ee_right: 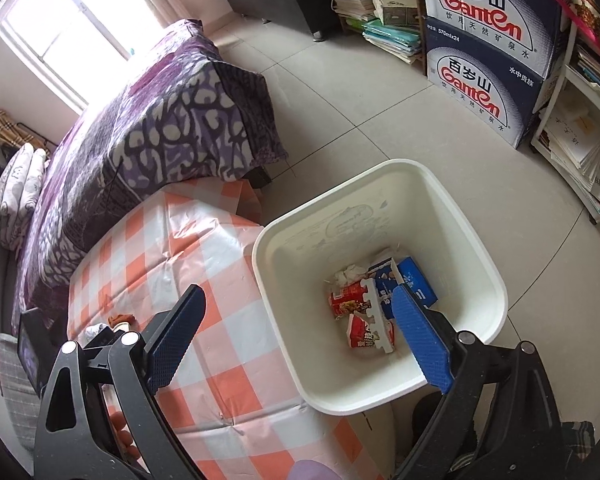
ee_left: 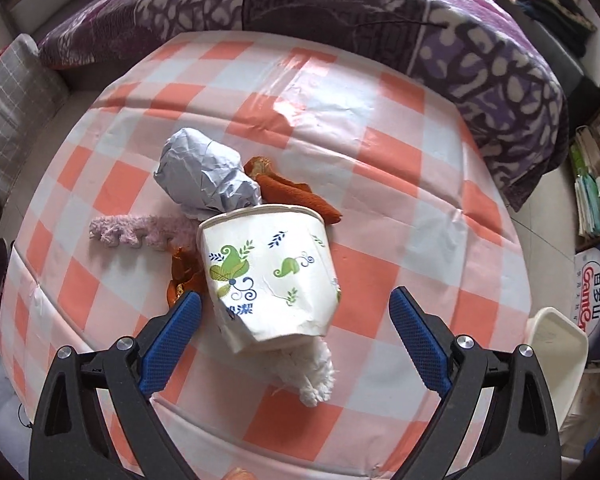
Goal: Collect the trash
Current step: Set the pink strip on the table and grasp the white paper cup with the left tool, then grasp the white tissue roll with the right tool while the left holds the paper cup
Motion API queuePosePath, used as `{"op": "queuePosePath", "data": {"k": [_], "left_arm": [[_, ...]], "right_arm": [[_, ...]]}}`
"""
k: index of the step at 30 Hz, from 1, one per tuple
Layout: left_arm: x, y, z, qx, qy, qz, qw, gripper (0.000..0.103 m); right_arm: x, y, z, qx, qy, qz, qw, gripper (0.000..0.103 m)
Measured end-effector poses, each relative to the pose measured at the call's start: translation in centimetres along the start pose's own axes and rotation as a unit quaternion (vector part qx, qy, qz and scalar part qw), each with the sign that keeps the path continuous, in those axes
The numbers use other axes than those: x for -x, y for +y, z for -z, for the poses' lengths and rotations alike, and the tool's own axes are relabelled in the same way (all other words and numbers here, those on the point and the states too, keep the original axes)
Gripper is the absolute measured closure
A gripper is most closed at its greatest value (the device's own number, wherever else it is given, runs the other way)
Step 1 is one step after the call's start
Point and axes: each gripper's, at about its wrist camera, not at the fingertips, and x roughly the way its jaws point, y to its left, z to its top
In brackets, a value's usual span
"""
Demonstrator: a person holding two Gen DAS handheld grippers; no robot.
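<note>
Trash on the checkered tabletop [ee_left: 400, 208] is framed by the left gripper [ee_left: 296, 312], jaws spread: a paper cup [ee_left: 272, 272] lies tipped, crowded by crumpled paper [ee_left: 204, 176] and cloth scraps [ee_left: 300, 196]. Cartons [ee_right: 364, 312] are seen inside the white bin [ee_right: 480, 240] beneath the right gripper [ee_right: 300, 320], jaws spread and empty.

A dented paper cup [ee_left: 270, 276] lies on its side on the table [ee_left: 400, 168], crumpled paper [ee_left: 206, 174] behind it. The trash bin [ee_right: 380, 396] beside the table holds cartons [ee_right: 362, 312].

Dented paper cup [ee_left: 270, 276] on glossy plastic tablecloth [ee_left: 400, 184]; smooth plastic bin [ee_right: 380, 288].
</note>
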Motion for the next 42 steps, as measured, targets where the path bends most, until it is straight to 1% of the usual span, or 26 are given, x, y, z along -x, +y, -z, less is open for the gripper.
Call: {"op": "queuePosePath", "data": {"k": [2,4,5,6,7,12,15,18,20,23,25,27,30,32,34,36,39,40,41,42], "left_arm": [[-1.1,0.4,0.1,0.006,0.019,0.001,0.9998,0.011],[-2.1,0.9,0.3,0.007,0.040,0.019,0.9990,0.011],[-2.2,1.1,0.3,0.005,0.041,0.026,0.9988,0.024],[-2.1,1.3,0.4,-0.002,0.039,0.030,0.9988,0.032],[-1.8,1.6,0.4,-0.007,0.036,0.035,0.9987,0.031],[1.1,3.7,0.7,-0.021,0.010,0.070,0.9972,0.035],[2.7,5.6,1.0,-0.018,0.005,0.086,0.9961,0.035],[4.4,7.8,1.2,-0.011,0.000,0.110,0.9938,0.035],[5.5,9.3,1.4,-0.001,-0.004,0.123,0.9924,0.035],[6.7,11.5,1.6,0.021,0.000,0.153,0.9880,0.035],[7.4,12.9,1.7,0.033,-0.004,0.168,0.9853,0.035],[8.2,13.9,1.6,0.035,-0.015,0.165,0.9855,0.035],[8.6,14.9,1.8,0.024,-0.027,0.143,0.9890,0.035],[8.5,15.3,2.0,0.008,-0.040,0.111,0.9930,0.035],[8.3,15.5,2.2,-0.007,-0.050,0.082,0.9953,0.035],[8.2,15.8,2.3,-0.014,-0.053,0.076,0.9957,0.034],[8.3,16.3,2.4,-0.019,-0.056,0.076,0.9953,0.034],[8.4,16.5,2.4,-0.021,-0.058,0.075,0.9953,0.034],[8.4,16.6,2.4,-0.022,-0.060,0.074,0.9952,0.034],[8.5,16.8,2.4,-0.022,-0.060,0.074,0.9952,0.034]], "right_arm": [[-0.2,0.7,0.2,0.007,0.001,0.003,1.000,0.013],[-0.4,1.3,0.5,0.013,0.002,0.005,1.000,0.013],[-0.6,1.6,0.6,0.017,0.003,0.005,1.000,0.013],[-0.7,2.0,0.8,0.022,0.006,0.005,1.000,0.013],[-0.9,2.4,1.0,0.028,0.009,0.006,1.000,0.013],[-2.0,4.9,2.6,0.070,0.025,0.009,0.997,0.013],[-2.9,7.0,3.9,0.105,0.033,0.013,0.994,0.013],[-4.1,9.3,5.5,0.143,0.046,0.012,0.989,0.013],[-5.1,11.0,6.8,0.169,0.058,0.005,0.984,0.013],[-6.4,13.4,8.6,0.206,0.074,-0.026,0.975,0.013],[-7.3,15.2,9.8,0.234,0.079,-0.043,0.968,0.013],[-7.9,17.0,11.1,0.267,0.077,-0.052,0.959,0.013],[-8.8,19.1,12.7,0.301,0.070,-0.059,0.949,0.013],[-9.5,20.0,13.5,0.312,0.063,-0.054,0.946,0.013],[-10.2,20.7,14.0,0.316,0.065,-0.057,0.945,0.013],[-10.7,21.2,14.5,0.319,0.068,-0.060,0.943,0.014],[-11.4,21.9,15.1,0.326,0.072,-0.063,0.940,0.022],[-11.5,22.1,15.3,0.330,0.073,-0.063,0.939,0.027],[-11.7,22.3,15.5,0.334,0.075,-0.062,0.937,0.037],[-11.9,22.5,15.7,0.340,0.078,-0.060,0.935,0.045]]}}
